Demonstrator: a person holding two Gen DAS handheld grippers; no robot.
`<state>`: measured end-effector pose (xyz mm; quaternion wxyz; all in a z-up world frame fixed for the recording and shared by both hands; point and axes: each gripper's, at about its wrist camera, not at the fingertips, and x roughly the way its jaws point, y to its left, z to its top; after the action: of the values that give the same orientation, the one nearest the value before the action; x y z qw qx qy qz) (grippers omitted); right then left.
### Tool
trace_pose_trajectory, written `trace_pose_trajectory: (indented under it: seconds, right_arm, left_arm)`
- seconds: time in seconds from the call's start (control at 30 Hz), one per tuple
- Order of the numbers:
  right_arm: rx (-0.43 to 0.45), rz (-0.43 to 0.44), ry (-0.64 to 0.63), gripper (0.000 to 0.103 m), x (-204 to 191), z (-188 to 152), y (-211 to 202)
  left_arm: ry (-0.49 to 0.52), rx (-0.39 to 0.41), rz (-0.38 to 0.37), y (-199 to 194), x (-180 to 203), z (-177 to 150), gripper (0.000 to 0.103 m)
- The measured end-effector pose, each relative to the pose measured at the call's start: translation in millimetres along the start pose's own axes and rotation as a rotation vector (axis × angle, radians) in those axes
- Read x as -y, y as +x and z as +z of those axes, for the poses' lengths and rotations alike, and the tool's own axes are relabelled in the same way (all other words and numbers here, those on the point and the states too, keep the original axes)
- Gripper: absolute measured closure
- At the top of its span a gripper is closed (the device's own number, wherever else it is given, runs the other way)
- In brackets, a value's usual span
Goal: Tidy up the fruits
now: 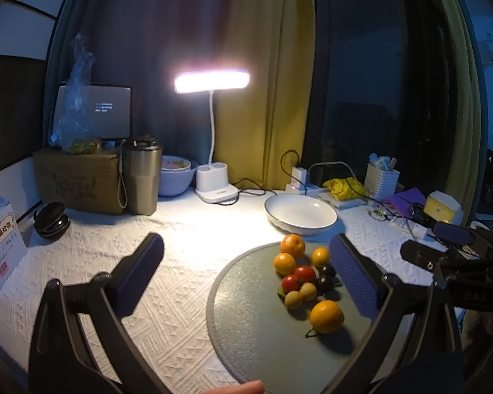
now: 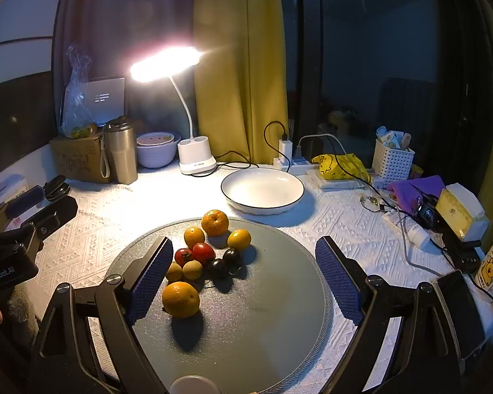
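A round grey mat (image 1: pixel 259 338) (image 2: pixel 266 295) lies on the white tablecloth. On it sits a cluster of fruit: several oranges (image 1: pixel 326 316) (image 2: pixel 180 299), two red tomatoes (image 1: pixel 304 273) (image 2: pixel 203 252), two small yellow fruits (image 1: pixel 293 299) (image 2: pixel 192 269) and two dark plums (image 1: pixel 325 283) (image 2: pixel 232 256). An empty white bowl (image 1: pixel 300 213) (image 2: pixel 262 190) stands behind the mat. My left gripper (image 1: pixel 246 272) is open and empty, above the mat's left edge. My right gripper (image 2: pixel 244 275) is open and empty, just right of the fruit; it also shows in the left wrist view (image 1: pixel 443 252).
A lit desk lamp (image 1: pixel 213 177) (image 2: pixel 194 157), steel tumbler (image 1: pixel 141 174), cardboard box (image 1: pixel 79 180) and stacked bowls (image 1: pixel 175 177) stand at the back left. Cables, a power strip (image 2: pixel 292 161), white basket (image 2: pixel 392 161), tissue box (image 2: pixel 461 210), mug (image 2: pixel 492 269) and phone (image 2: pixel 459 312) crowd the right.
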<state>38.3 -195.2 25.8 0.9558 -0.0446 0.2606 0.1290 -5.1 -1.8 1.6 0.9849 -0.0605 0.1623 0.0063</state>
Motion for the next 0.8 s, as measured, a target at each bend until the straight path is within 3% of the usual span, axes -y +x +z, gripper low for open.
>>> trace_pose_trajectory:
  seconds: [0.8]
  right_arm:
    - [-0.002, 0.000, 0.000, 0.012, -2.0, -0.9, 1.6]
  left_arm:
    - [-0.001, -0.003, -0.001, 1.6, -1.5, -0.7, 0.002]
